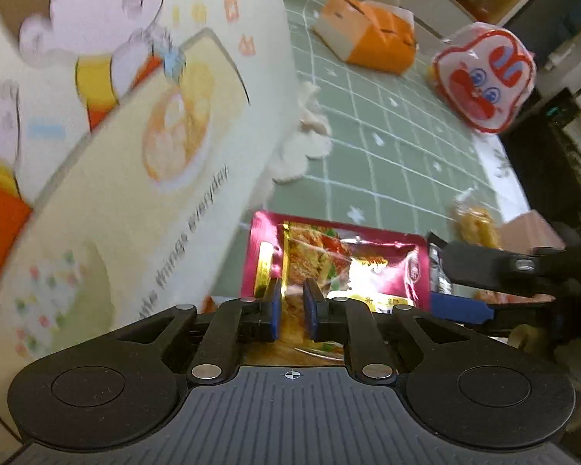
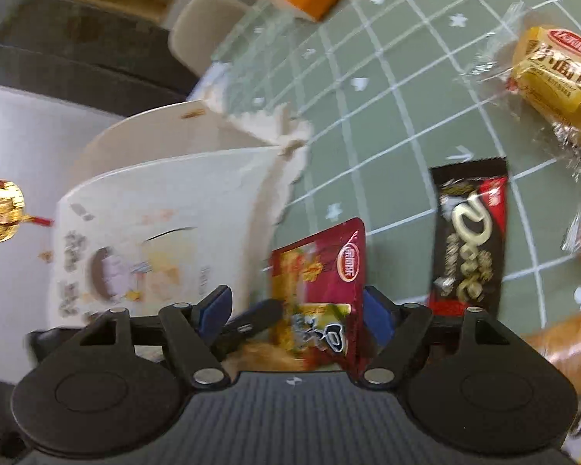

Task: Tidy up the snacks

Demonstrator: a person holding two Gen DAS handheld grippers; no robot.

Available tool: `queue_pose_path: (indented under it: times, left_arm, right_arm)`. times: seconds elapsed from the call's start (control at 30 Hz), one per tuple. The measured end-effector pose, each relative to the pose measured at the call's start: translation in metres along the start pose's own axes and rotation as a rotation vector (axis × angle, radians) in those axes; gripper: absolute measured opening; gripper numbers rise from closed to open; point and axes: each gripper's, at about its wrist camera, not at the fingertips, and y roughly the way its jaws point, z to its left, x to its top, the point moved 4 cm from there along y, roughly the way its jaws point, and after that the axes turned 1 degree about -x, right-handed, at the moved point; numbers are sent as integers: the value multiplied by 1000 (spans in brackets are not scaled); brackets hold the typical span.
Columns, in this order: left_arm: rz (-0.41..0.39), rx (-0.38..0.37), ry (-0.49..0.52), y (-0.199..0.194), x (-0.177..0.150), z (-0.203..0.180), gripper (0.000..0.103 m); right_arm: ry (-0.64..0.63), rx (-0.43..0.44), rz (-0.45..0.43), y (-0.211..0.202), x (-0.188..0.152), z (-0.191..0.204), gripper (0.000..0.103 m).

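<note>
A red snack packet (image 1: pixel 341 263) with a noodle picture hangs in the air beside a cream cartoon-printed storage box (image 1: pixel 108 162). My left gripper (image 1: pixel 292 306) is shut on the packet's lower edge. In the right wrist view the same packet (image 2: pixel 321 294) stands between the wide-apart fingers of my right gripper (image 2: pixel 296 310), which is open; the left gripper's finger (image 2: pixel 251 319) reaches in from the left. The box (image 2: pixel 159 240) sits left of it. A black chocolate bar (image 2: pixel 468 240) lies on the green grid tablecloth (image 2: pixel 387 116).
An orange carton (image 1: pixel 372 35) and a red-and-white rabbit-face packet (image 1: pixel 484 77) lie at the far side of the table. A yellow wrapped cake (image 2: pixel 554 77) and orange bread packets (image 2: pixel 569 341) lie to the right. A chair (image 2: pixel 205 31) stands beyond the table edge.
</note>
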Motion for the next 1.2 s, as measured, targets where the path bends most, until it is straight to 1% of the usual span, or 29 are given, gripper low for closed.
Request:
queue_pose_path:
  times: [0.07,0.2,0.3,0.37,0.43,0.5,0.63,0.7,0.77,0.83,0.9,0.97,1.03,1.07,1.13,1.2]
  left_arm:
    - [5,-25,-10,0,-8,-5,15]
    - [19,-61,-23,3,-24,-16,15]
    - [34,-82,-15,-1,-39,-29,14]
    - [55,-111,-3,-4,-53,-40,14]
    - [79,-135,10,-4,-65,-51,14]
    - [113,-174,20,-2,-81,-65,13]
    - [147,-200,76,-5,-110,-90,14]
    - [147,-190,120,-8,-121,-99,14]
    - [146,-173,159,-10,-129,-106,15]
    - [143,-148,185,-11,-134,-109,15]
    - [136,-134,184,-13,-137,-109,15]
    - [124,-125,168,-15,-138,-107,15]
    - [102,-117,153,-18,-135,-105,15]
    - [89,-117,149,-20,-135,-105,15]
    - [60,-116,148,-25,-127,-105,15]
    - [25,-102,150,-29,-116,-104,15]
  right_arm:
    - [-3,41,6,-10,-6,4,75]
    - [-11,42,-5,-33,-21,3,75]
    - [3,72,-14,-51,-34,3,75]
    - [-10,105,-17,-67,-46,7,75]
    - [-35,118,-22,-82,-59,14,75]
    - [-53,118,-28,-96,-73,20,75]
    - [-105,76,-63,-116,-99,25,75]
    - [-118,38,-96,-125,-107,18,75]
    - [-113,-23,-131,-133,-113,5,76]
    - [-75,-92,-157,-140,-119,-16,78]
    - [-68,-176,-203,-148,-128,-33,82]
    - [-122,-264,-255,-161,-139,-43,83]
    - [-214,-367,-293,-171,-151,-48,86]
    - [-257,-410,-296,-173,-156,-50,87]
    - [-317,-492,-272,-172,-166,-58,88]
    - [-316,-525,-245,-168,-172,-68,88]
